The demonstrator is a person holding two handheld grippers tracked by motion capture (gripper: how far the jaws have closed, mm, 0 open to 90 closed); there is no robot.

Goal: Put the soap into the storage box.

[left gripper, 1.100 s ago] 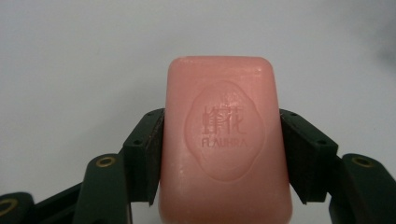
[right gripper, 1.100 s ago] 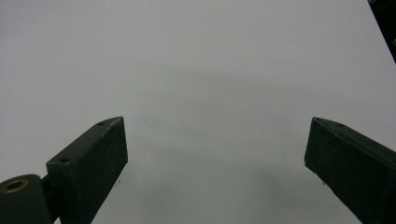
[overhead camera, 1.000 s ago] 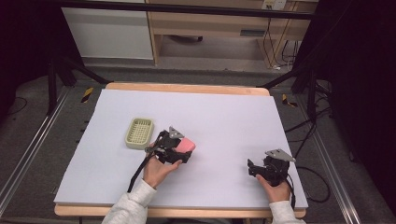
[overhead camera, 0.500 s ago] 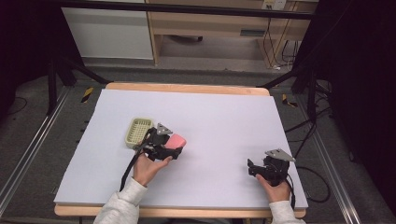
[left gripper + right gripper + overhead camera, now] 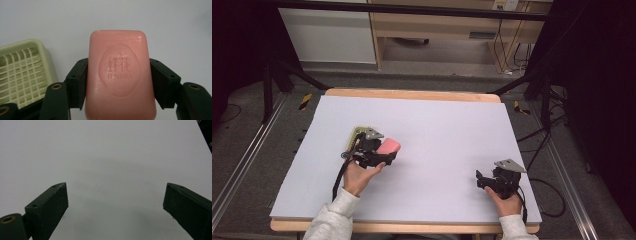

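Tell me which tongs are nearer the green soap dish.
Left. The left tongs hold the pink soap right beside the soap dish; the right tongs rest open far across the table.

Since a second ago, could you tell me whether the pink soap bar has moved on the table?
Yes. Clamped in the left gripper, the soap bar has moved left towards the green soap dish, which stayed put.

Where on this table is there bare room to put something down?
Nearly everywhere: the table is bare across its far half and in the middle, between the left gripper holding the pink soap and the open right gripper. It is crowded only at the left, around the green soap dish.
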